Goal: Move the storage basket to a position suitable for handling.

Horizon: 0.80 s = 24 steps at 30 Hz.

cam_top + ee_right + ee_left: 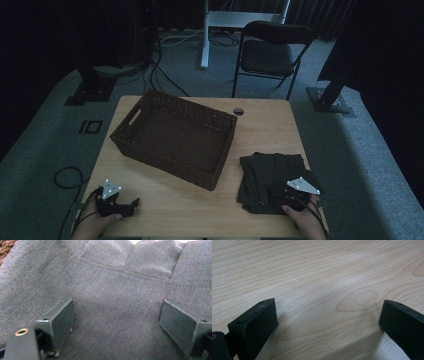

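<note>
Both pairs of jaws stand spread wide with nothing pinched between them. Under the right gripper [117,322] lies the dark grey folded cloth [112,290], its stitched seam running across just beyond the jaw tips; the fabric spans the whole gap between the jaws, and whether their tips touch it I cannot tell. From the high view that cloth [272,172] sits at the near right of the table [260,120], with the right gripper [285,197] over its near edge. Between the left gripper's [328,322] jaws is bare pale wood. Ahead of both grippers, between them, rests the brown wicker basket [150,110].
</note>
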Tool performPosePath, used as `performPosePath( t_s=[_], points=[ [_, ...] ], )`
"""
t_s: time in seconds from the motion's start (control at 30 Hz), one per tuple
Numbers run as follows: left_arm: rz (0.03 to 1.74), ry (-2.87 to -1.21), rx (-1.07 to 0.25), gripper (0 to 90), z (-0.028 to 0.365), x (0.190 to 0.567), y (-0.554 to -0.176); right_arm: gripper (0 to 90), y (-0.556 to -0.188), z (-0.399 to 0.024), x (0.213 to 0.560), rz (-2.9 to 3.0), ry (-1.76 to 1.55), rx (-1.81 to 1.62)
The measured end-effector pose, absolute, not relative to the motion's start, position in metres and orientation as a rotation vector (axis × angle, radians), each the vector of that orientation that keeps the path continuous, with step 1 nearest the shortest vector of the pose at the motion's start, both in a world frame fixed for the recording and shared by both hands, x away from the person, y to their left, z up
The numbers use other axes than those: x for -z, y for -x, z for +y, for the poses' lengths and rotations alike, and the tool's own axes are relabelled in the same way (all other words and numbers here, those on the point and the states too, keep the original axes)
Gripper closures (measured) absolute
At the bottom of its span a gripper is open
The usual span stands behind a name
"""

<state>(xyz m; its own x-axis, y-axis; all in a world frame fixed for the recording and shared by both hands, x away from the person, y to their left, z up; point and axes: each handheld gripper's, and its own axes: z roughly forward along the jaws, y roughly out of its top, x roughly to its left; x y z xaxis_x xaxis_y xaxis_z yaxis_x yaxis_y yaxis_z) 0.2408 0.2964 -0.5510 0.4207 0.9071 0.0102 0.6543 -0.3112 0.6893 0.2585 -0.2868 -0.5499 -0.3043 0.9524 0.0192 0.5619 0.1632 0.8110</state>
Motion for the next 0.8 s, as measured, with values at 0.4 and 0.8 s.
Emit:
performPosePath(
  t_s=[0.4, 0.8],
  points=[
    [1.303, -2.027, -0.538, 7.5, 0.314, 0.542, -0.25, 12.9, -0.255, -0.272, 0.526, 1.894, -1.427, -1.093],
    [1.281, -2.006, -0.579, 7.6, 0.325, 0.516, -0.267, 12.9, -0.267, -0.229, 0.494, 1.911, -1.328, -1.192]
  ],
)
